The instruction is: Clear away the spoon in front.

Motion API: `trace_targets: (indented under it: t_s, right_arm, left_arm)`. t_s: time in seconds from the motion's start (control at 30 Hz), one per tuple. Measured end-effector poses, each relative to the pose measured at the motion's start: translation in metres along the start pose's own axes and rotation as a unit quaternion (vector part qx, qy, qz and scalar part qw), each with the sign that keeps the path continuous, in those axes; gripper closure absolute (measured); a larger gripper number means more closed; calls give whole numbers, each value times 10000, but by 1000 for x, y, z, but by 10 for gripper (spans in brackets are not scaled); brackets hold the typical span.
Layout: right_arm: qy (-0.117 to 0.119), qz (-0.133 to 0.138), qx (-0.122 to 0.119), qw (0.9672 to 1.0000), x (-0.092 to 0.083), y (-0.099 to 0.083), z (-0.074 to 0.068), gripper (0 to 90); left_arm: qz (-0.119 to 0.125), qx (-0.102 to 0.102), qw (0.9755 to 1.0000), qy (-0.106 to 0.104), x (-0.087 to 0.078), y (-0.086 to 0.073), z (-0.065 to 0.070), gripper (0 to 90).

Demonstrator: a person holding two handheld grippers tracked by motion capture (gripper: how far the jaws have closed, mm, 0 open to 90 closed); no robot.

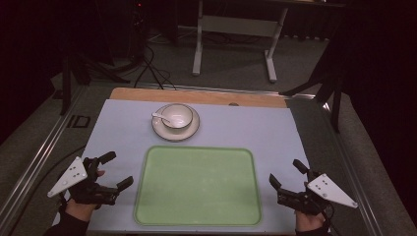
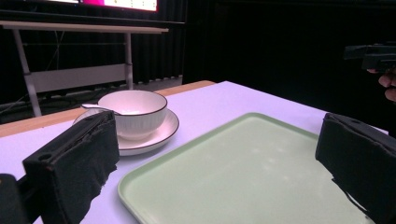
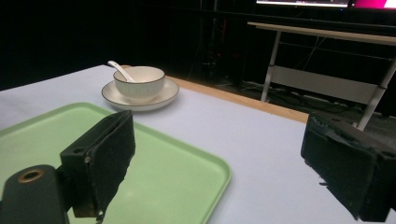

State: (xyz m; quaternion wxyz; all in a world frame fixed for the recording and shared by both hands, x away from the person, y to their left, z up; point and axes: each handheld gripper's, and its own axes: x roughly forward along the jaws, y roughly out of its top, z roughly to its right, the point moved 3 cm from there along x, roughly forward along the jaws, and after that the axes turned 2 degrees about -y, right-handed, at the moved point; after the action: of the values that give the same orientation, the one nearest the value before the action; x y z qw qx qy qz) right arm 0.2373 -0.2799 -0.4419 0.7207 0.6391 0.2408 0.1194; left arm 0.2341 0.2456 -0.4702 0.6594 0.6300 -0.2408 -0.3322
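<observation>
1. Your left gripper (image 1: 116, 169) sat low at the near left of the mat (image 1: 123, 128), jaws spread wide, nothing between them.
2. Your right gripper (image 1: 286, 172) mirrored it at the near right, jaws just as wide apart and empty.
3. The green tray (image 1: 196, 184) lay flat between your two grippers, bare; in the left gripper view its corner (image 2: 140, 186) reached in between the jaws.
4. In the right gripper view the tray's (image 3: 187, 172) edge ran between your jaws too, with the left jaw over it and the right jaw over plain mat (image 3: 261, 140).
5. Beyond the jaws, past the tray's far edge, the bowl (image 1: 176, 115) stood upright on its plate (image 1: 160, 130).
6. A white spoon (image 1: 160, 117) rested in the bowl, handle leaning out over the rim.
7. From your left gripper the bowl (image 2: 133, 109) showed just above the left jaw; from your right, the bowl (image 3: 140, 81) sat well ahead, above the left jaw.
</observation>
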Motion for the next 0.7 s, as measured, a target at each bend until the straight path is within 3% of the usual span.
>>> trace_targets:
  t_s: [0.3,0.37,0.53,0.57,0.7]
  right_arm:
    - [36,44,50,10000,-1,0,0,99]
    - [62,49,33,10000,-1,1,-1,99]
    - [70,33,41,10000,0,1,-1,99]
    - [55,36,42,10000,0,1,-1,99]
    - [56,57,62,9999,0,2,-2,99]
  left_arm:
    - [7,-247,9986,-461,1,6,11,0]
    - [-38,-101,9991,-402,2,14,20,0]
    - [-186,-7,9978,-643,7,28,32,0]
    - [-173,97,9972,-725,10,37,37,0]
    - [-175,191,9955,-913,17,57,41,0]
